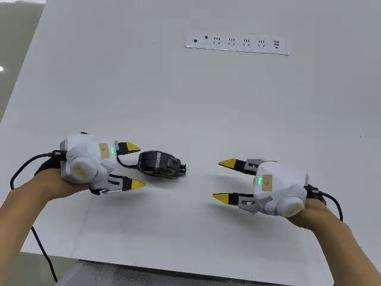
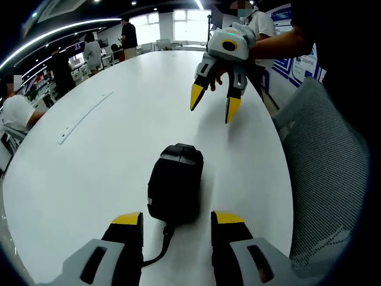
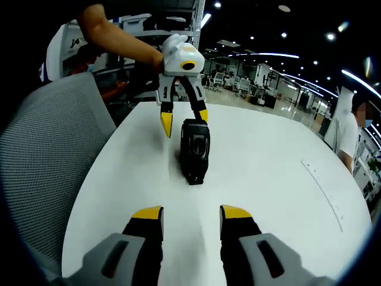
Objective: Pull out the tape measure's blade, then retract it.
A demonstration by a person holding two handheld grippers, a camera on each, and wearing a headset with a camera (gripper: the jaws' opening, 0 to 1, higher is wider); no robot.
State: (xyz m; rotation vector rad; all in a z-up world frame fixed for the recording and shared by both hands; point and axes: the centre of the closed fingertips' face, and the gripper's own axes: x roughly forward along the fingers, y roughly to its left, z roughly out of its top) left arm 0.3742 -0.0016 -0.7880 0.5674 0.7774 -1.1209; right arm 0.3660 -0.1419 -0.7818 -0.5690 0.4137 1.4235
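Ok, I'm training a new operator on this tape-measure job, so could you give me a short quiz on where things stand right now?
1. True or false: the left tool is shut on the tape measure.
2. The right tool is: A) open, apart from the tape measure; B) shut on the tape measure; C) touching the left tool.
3. Is the tape measure extended or retracted?
Key: 1 false, it is open, with the tape measure just ahead of its tips. 2 A. 3 retracted.
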